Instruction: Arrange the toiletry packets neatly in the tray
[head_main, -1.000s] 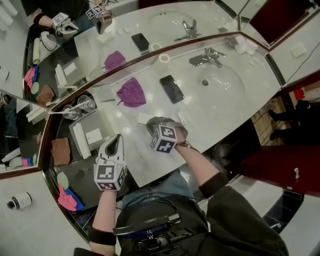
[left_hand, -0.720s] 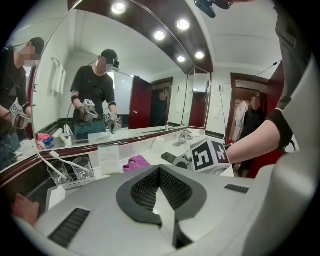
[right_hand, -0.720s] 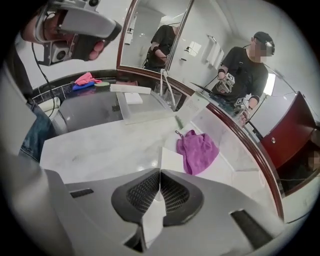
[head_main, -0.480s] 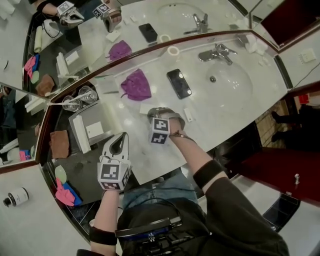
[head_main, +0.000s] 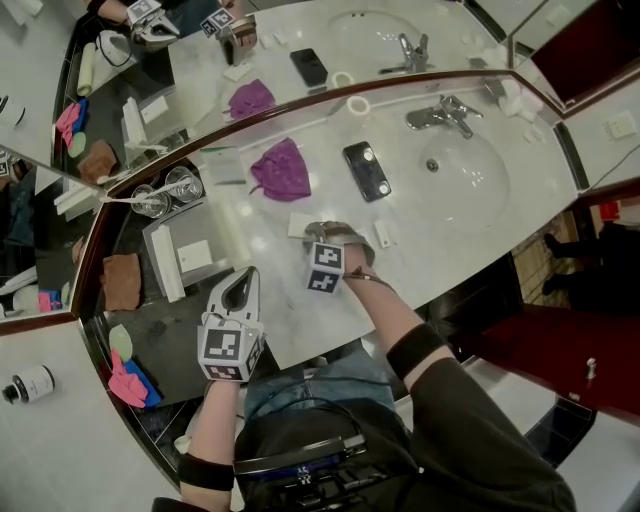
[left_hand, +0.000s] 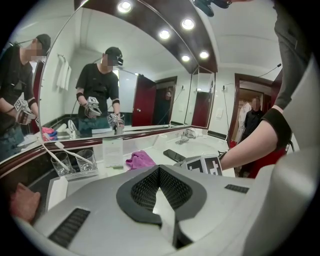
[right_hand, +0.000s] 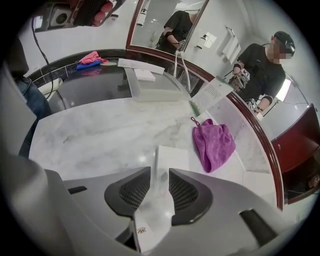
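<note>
Right tool (right_hand: 160, 172) has just been opening its jaws. They're partway apart now, with a thin white packet (right_hand: 159, 210) standing on edge between them, and as far as I can tell the pads aren't pinching it. So that packet is basically loose, over the marble desk (right_hand: 100, 135), with a second white packet (right_hand: 176, 157) lying flat right beyond the tips.

My worry is that an edge-on packet with nothing squeezing it will flop whichever way it likes. It could land crooked across the flat one or skate off on that shiny marble. It might also cling to one pad and get dragged when the tool lifts.

Left tool (left_hand: 159, 172) is fully closed with nothing in it, off to the side, so it's no help steadying things.

The tray (right_hand: 150, 94) is well apart, up on the dark part of the desk. The purple cloth (right_hand: 215, 142) sits near enough to snag a sliding packet too.
</note>
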